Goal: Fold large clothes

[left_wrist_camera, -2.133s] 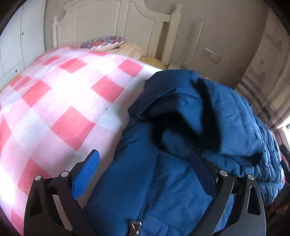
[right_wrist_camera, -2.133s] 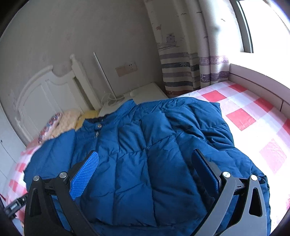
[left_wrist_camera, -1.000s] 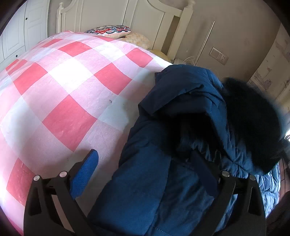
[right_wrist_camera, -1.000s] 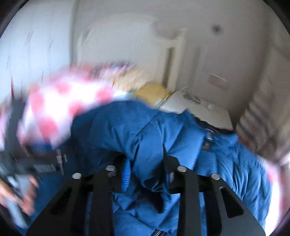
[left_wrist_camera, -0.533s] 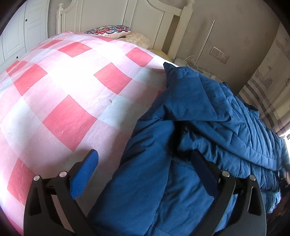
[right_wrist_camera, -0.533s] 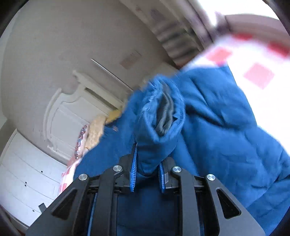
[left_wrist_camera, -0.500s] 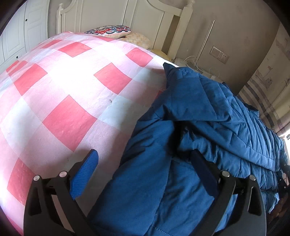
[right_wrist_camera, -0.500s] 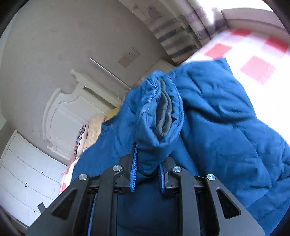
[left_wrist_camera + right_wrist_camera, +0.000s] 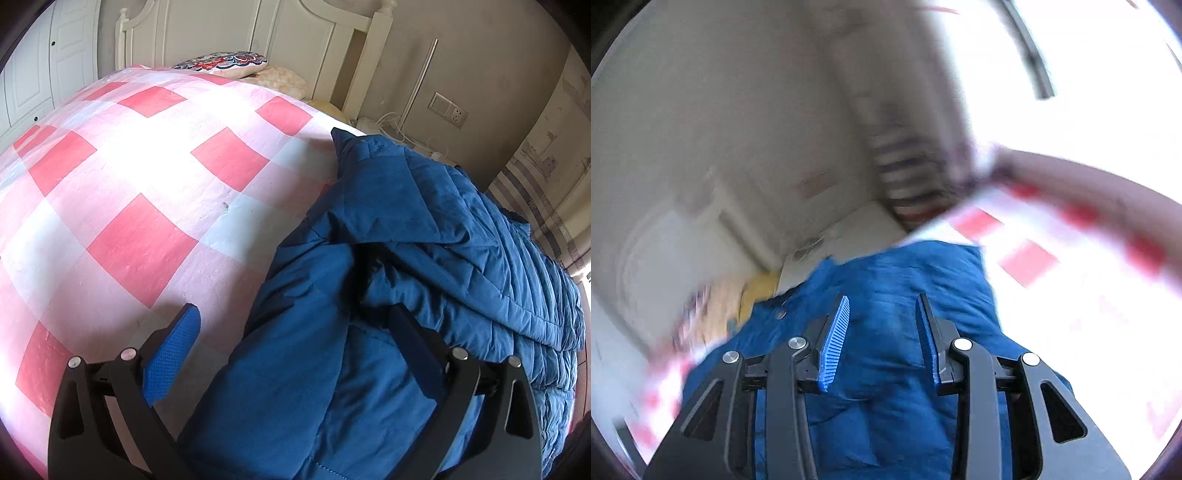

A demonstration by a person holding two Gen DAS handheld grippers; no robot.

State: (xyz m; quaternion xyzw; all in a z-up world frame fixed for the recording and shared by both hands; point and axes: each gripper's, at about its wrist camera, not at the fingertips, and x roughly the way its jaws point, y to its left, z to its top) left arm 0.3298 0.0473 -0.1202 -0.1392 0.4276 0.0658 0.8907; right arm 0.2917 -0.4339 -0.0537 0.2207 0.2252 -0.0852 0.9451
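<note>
A blue quilted jacket (image 9: 424, 236) lies bunched on the pink and white checked bed cover (image 9: 140, 177), with one sleeve folded across its body. My left gripper (image 9: 295, 332) hangs low over the jacket's near edge, open wide. Its blue left pad (image 9: 173, 350) is above the cover and its right finger (image 9: 413, 350) is over the fabric. In the blurred right wrist view the jacket (image 9: 897, 266) lies below my right gripper (image 9: 882, 299). Its jaws are opening and nothing is pinched between the pads.
A white headboard (image 9: 303, 33) and patterned pillows (image 9: 225, 61) are at the far end of the bed. A nightstand with cables (image 9: 399, 125), a wall socket (image 9: 448, 110) and a striped curtain (image 9: 535, 177) stand behind the jacket. White cupboard doors (image 9: 44, 66) are at far left.
The right gripper let go of the sleeve cuff it was holding and its jaws parted as its view swung round. The sleeve now lies over the jacket. The left gripper stayed still.
</note>
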